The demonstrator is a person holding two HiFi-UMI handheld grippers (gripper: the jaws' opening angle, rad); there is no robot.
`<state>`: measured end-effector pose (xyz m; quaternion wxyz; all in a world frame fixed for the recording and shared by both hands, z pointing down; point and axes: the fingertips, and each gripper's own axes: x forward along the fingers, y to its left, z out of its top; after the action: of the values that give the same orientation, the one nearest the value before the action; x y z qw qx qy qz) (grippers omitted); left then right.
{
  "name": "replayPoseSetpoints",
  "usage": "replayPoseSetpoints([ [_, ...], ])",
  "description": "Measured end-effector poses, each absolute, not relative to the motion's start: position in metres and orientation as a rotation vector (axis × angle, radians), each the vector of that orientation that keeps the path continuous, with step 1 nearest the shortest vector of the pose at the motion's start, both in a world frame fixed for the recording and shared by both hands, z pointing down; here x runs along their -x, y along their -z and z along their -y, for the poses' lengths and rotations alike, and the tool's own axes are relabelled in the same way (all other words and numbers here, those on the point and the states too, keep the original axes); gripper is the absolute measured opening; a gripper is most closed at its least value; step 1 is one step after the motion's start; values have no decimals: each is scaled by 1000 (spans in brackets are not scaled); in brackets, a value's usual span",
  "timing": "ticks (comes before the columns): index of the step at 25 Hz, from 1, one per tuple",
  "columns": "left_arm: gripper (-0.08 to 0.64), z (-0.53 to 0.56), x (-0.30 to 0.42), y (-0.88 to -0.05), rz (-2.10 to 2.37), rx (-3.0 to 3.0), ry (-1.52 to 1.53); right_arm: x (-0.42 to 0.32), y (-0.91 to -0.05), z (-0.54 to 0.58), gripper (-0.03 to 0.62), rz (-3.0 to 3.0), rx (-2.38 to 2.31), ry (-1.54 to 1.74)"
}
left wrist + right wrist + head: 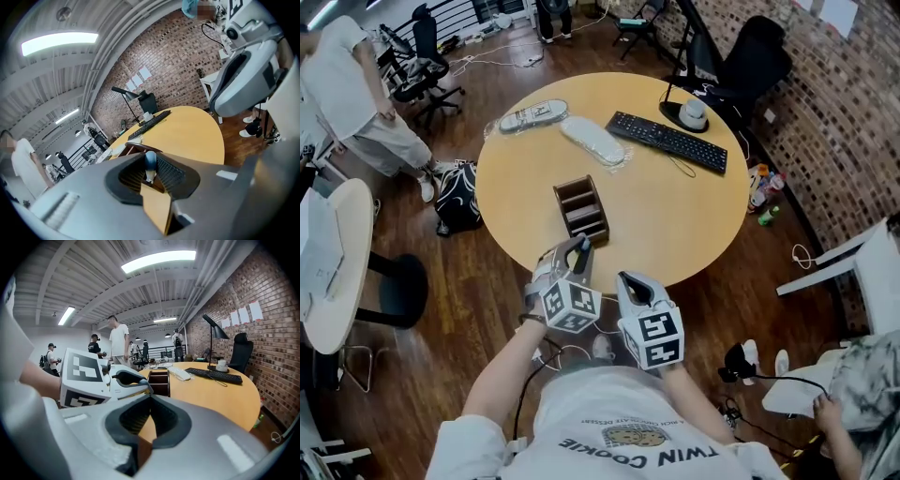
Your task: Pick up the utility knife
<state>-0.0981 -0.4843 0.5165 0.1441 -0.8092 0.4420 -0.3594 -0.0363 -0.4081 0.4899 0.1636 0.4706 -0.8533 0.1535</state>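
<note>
The jaws of the left gripper (575, 262) are clamped narrow on the utility knife (150, 163), pinching its blue-grey end at their very tips. Those of the right gripper (149, 397) are closed together on nothing. The knife stands just on the person's side of the wooden organizer (560, 206), over the near edge of the table (675, 216). With so slight a hold, I reckon it could pivot or slide free and drop to the floor, or the right gripper close beside could knock it. The organizer's three compartments look empty.
</note>
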Motion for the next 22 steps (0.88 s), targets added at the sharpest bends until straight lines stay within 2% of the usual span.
replayPoseSetpoints([
  [22, 75, 312, 53, -452, -1674, 2507, 661, -5, -463, 286, 2, 2546, -1234, -359],
])
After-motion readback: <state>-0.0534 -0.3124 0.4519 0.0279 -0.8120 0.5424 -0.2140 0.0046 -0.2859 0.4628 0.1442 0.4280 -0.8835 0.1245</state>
